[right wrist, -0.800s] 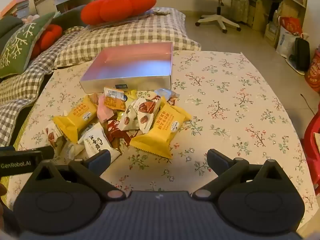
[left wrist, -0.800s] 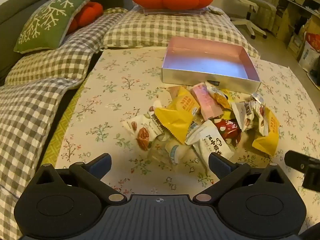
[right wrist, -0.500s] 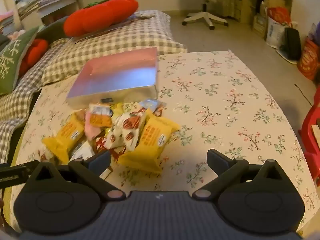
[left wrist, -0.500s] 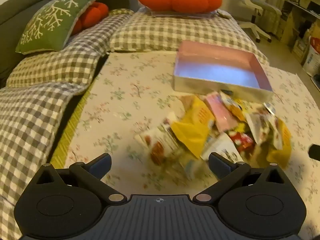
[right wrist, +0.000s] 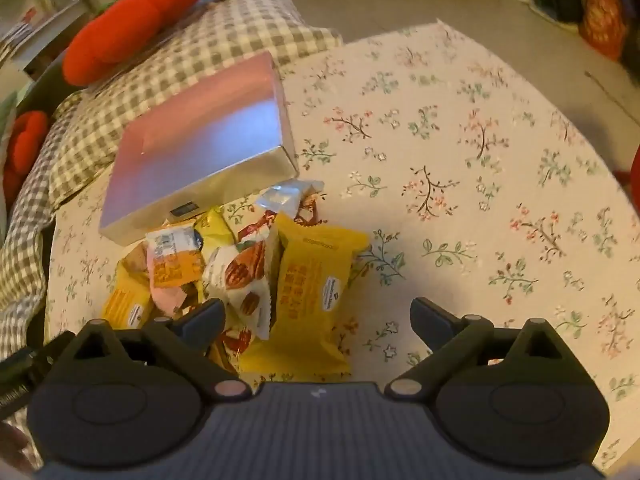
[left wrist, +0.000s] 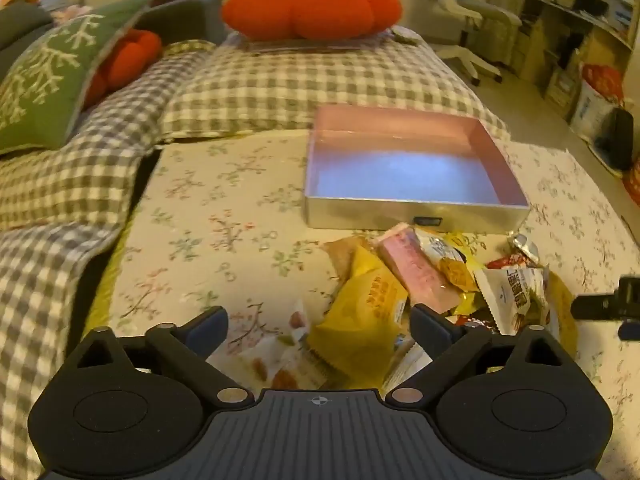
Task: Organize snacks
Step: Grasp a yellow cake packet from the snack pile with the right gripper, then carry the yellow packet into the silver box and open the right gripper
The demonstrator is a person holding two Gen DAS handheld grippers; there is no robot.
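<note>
A pile of wrapped snacks lies on the floral cloth just in front of an empty silver box with a pink inside. My left gripper is open and hovers over the pile's left part, with a yellow packet and a white nut packet showing between its fingers, untouched. My right gripper is open above the pile's right part, over a large yellow packet and a white pecan packet. The silver box stands beyond them.
Checked cushions, a green snowflake pillow and an orange pumpkin plush line the far and left sides. The floral cloth spreads bare to the right of the pile. An office chair and shelves stand further off.
Both grippers have moved forward and lower onto the snack pile, which now sits between their fingers. Their jaws stay wide. The snacks and box have not moved.
</note>
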